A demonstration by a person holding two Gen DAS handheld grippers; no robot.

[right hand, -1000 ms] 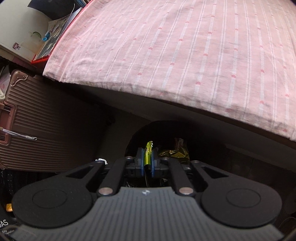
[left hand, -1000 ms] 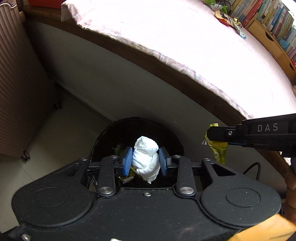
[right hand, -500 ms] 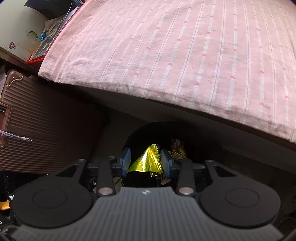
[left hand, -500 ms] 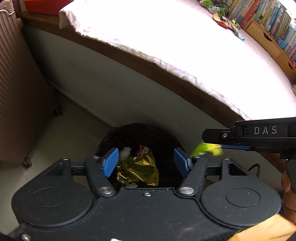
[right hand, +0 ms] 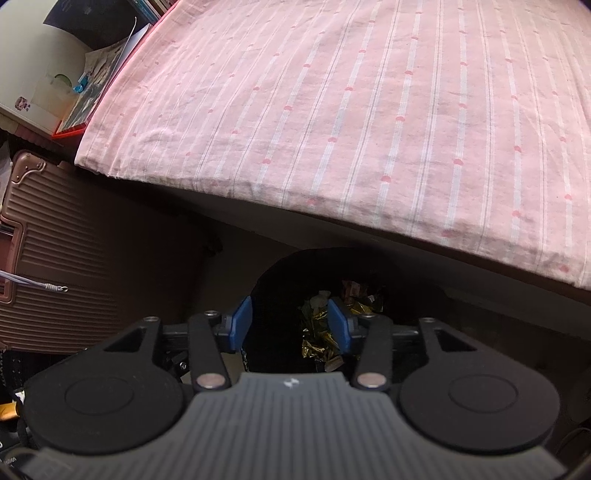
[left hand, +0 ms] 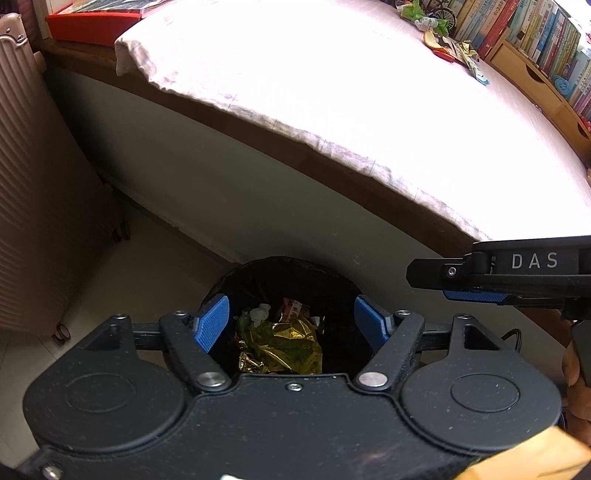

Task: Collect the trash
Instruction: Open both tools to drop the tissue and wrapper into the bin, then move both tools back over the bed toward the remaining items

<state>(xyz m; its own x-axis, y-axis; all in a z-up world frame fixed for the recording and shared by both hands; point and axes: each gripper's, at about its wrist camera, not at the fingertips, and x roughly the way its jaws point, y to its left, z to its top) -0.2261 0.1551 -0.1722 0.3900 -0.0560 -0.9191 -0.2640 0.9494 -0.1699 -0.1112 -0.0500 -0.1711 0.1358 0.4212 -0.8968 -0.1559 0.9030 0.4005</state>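
A black bin (left hand: 280, 263) stands on the floor against the bed side, directly below both grippers. Inside lie a crumpled gold foil wrapper (left hand: 280, 350), a white tissue wad (left hand: 259, 312) and other scraps. My left gripper (left hand: 291, 322) hangs over the bin mouth, its jaws opening with nothing between the blue pads. In the right wrist view my right gripper (right hand: 290, 325) also hovers over the bin (right hand: 317, 255), jaws opening and empty, with gold foil (right hand: 318, 334) and the tissue (right hand: 320, 299) below. The right gripper's side (left hand: 472, 284) shows at the right of the left wrist view.
A bed with a pink striped sheet (right hand: 369, 110) overhangs the bin. A ribbed pink suitcase (left hand: 37, 184) stands on wheels at the left. More wrappers (left hand: 443, 40) lie at the bed's far corner, beside a bookshelf (left hand: 535, 40). A red box (left hand: 92, 22) sits beyond the bed's far-left end.
Both grippers have opened. The white tissue wad left the left jaws and the gold-green wrapper left the right jaws; both now lie in the bin.
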